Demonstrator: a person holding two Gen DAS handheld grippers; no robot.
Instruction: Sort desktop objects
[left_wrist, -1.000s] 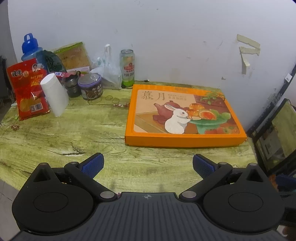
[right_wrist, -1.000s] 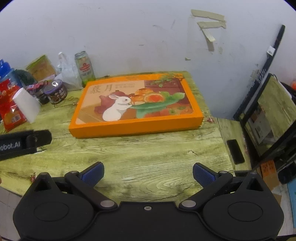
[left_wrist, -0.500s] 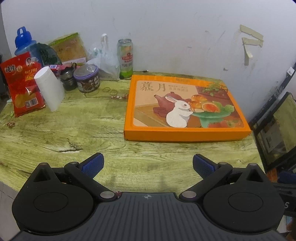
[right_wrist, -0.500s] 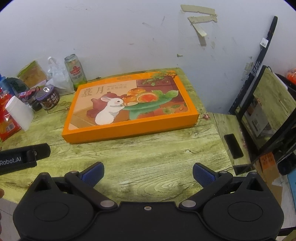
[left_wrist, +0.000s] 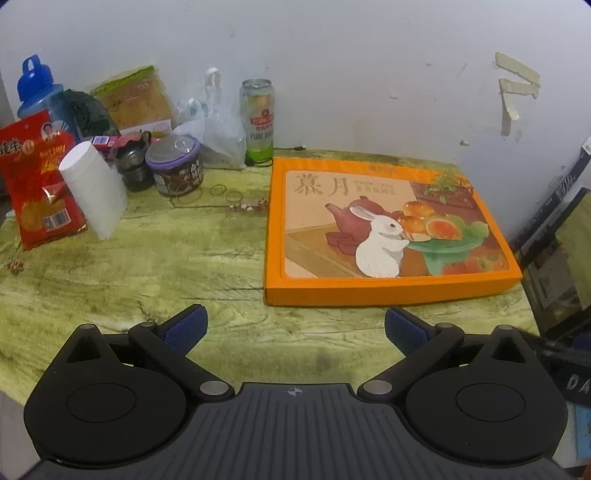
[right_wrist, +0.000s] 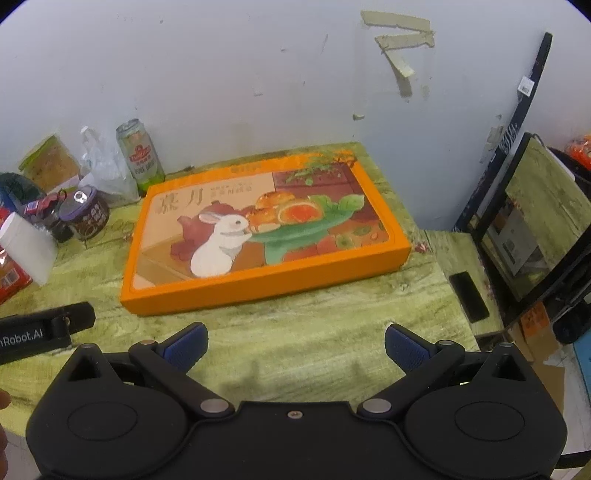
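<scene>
both the left gripper (left_wrist: 293, 326) and right gripper (right_wrist: 295, 345) hover wide open and empty above the green wood-grain table (left_wrist: 155, 266), near the flat orange cardboard box (left_wrist: 384, 229) with a rabbit picture.

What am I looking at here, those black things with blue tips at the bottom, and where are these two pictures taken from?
Those are two hand-held grippers, one in each of a person's hands. Each carries a wide-angle camera looking forward along its two fingers, so one picture comes from the left gripper and the other from the right gripper. Both are open and hold nothing.

They hover over a green wood-grain table. On it lies a flat orange gift box with a rabbit picture. Along the wall stand a green beer can, a clear plastic bag, a purple-lidded jar, a white cylinder, a red snack packet and a blue-capped bottle. The black bar at the right view's left edge is part of the left gripper.
</scene>
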